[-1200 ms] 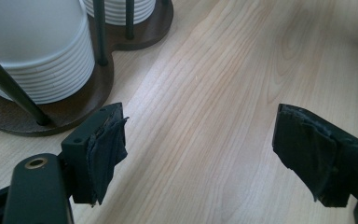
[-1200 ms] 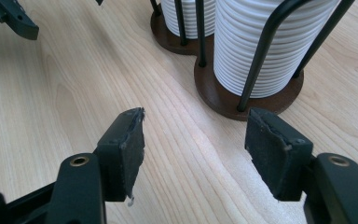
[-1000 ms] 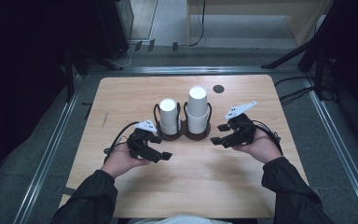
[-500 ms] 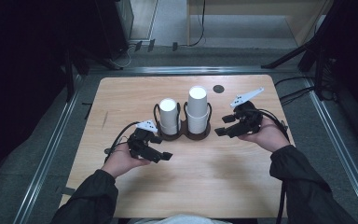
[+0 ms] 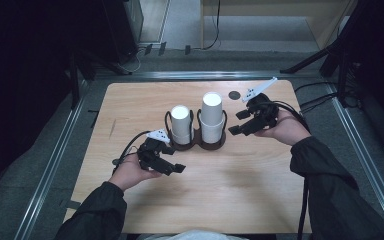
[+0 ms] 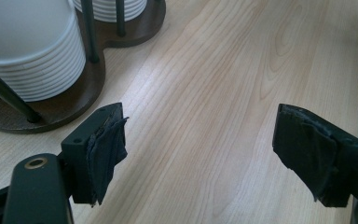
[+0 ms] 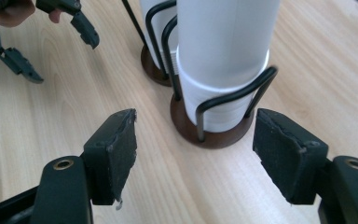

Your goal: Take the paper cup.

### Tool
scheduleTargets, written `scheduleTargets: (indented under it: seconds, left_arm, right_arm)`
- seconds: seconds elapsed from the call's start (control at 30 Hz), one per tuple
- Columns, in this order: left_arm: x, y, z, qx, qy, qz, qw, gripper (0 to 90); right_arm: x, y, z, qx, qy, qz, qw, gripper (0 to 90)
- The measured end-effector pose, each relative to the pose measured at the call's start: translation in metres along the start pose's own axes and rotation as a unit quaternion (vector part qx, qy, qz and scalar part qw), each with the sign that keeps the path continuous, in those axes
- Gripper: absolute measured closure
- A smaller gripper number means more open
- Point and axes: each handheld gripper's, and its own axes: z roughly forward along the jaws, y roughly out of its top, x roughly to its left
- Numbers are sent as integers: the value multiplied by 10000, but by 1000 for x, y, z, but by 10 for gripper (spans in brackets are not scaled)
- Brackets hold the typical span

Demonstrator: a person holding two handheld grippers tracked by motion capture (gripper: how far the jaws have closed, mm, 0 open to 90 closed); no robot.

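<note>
— Wooden table [image 5: 260, 195] from the high view, with a dark holder [image 5: 200, 144] in the middle carrying two stacks of white cups: the taller stack [image 5: 212, 117] and, on its left, the shorter stack [image 5: 181, 124]. Where are the tools?

— The right gripper [image 5: 238, 122] hangs just right of the taller stack, pointed at it; its jaws have just been opening, with nothing between them. The left gripper [image 5: 176, 161] sits on the near side of the holder, below the shorter stack, jaws apart and empty.

— And the left gripper view?

— Its pads [image 6: 106, 148] stand wide over bare wood; the holder's base [image 6: 70, 105] and the ribbed rims of the cups [image 6: 37, 70] lie up and to the left, untouched.

— The right gripper view?

— The taller stack [image 7: 226, 56] stands straight ahead inside its wire hoops [image 7: 235, 95], beyond the spread fingers [image 7: 116, 149] and apart from them.

— So how far along is it?

— Barely begun, I'd judge: both stacks sit in the holder, and no cup has been gripped or set out. Closing in on the taller stack and lifting a cup is all still ahead.
</note>
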Motion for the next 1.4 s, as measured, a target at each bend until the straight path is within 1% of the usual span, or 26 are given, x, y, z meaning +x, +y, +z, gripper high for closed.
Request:
scheduleTargets:
  seconds: [0.07,0.17,0.27,0.4,0.47,0.53,0.67,0.87,0.93,1.1,1.17,1.3,1.4]
  left_arm:
    - [0,0,0,0,-7,2,10000,172]
    - [1,0,0,-10,-14,-1,10000,172]
    - [1,0,-1,-8,-20,-8,10000,172]
    - [1,-1,-1,16,-22,-2,10000,172]
    - [1,-1,0,38,-24,4,10000,172]
    - [1,-1,0,28,-76,-26,10000,172]
    - [1,-2,-1,26,-100,-3,9999,172]
    - [1,-2,-2,-3,-121,-5,9999,172]
    - [1,-2,-2,-12,-125,0,9999,172]
    - [1,-2,-2,-25,-132,-12,9999,172]
    - [1,-2,-2,-33,-134,-30,9999,172]
    - [1,-3,-3,-31,-128,-22,9999,172]
    - [2,-3,-3,-30,-131,-16,9999,172]
  right_arm:
    - [-3,6,0,-23,3,-84,10000,299]
    - [-7,14,0,-30,5,-145,9999,299]
    - [-12,21,2,35,-5,-159,9999,294]
    - [-17,28,6,21,54,-243,9997,281]
    - [-20,32,8,72,131,-234,9996,282]
    - [-23,36,10,68,171,-275,9995,276]
    - [-26,44,14,58,135,-303,9994,255]
    - [-26,57,21,149,121,-373,9991,241]
    - [-26,61,24,159,124,-352,9992,237]
    - [-23,72,30,323,102,-391,9987,229]
    - [-21,76,31,345,93,-399,9986,228]
    - [-19,82,34,415,43,-477,9980,232]
    - [-18,86,35,479,-13,-514,9975,258]
